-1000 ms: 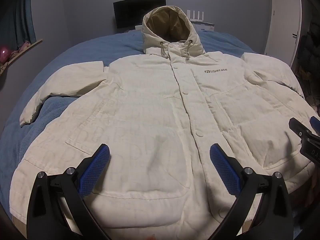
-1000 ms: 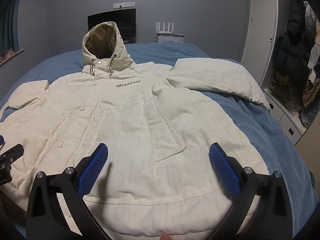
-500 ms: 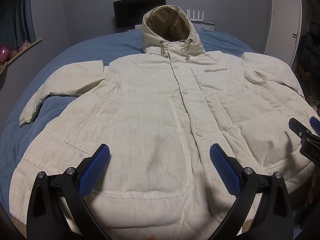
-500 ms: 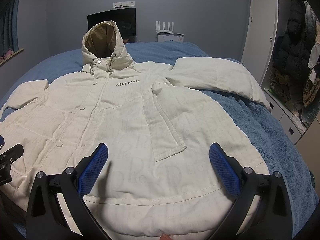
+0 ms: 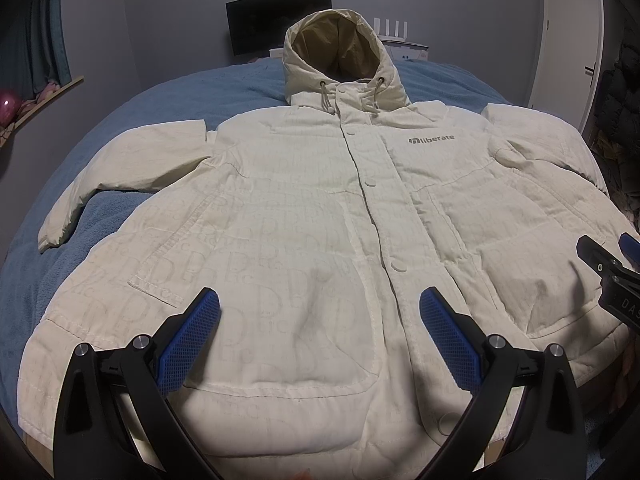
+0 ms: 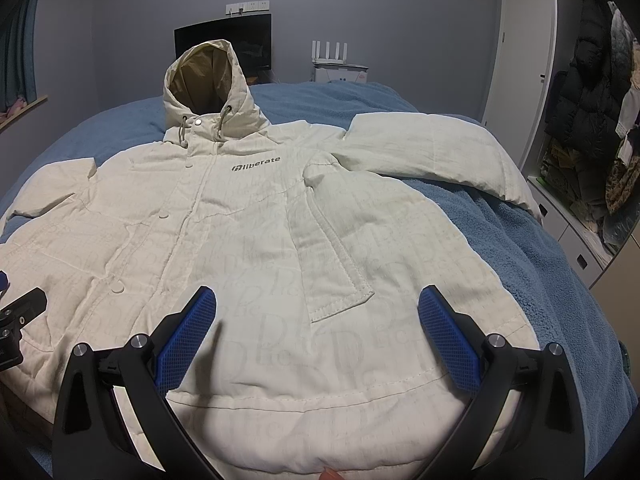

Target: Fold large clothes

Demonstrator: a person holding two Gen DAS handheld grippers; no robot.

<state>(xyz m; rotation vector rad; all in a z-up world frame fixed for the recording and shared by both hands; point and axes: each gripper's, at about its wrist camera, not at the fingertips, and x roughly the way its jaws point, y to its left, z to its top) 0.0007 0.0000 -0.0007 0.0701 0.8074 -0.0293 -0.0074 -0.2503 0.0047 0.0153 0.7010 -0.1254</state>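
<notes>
I hold the left gripper [image 5: 320, 328] and right gripper [image 6: 316, 326] spread wide, empty, above the hem of the cream hooded puffer jacket [image 5: 304, 216] lying flat, snapped shut, on the blue bed [image 5: 100, 216]. Its padding could slide and spring back from a shallow pinch. At 1 o'clock the chest logo [image 5: 432, 140] reads "liberate".

My left claw [image 5: 320, 344] and right claw [image 6: 316, 340] hung wide apart above the flat jacket [image 5: 304, 240]. Only its upright hood [image 5: 340, 52] stood in the way; blue bed [image 6: 532, 264] lay bare beside.
</notes>
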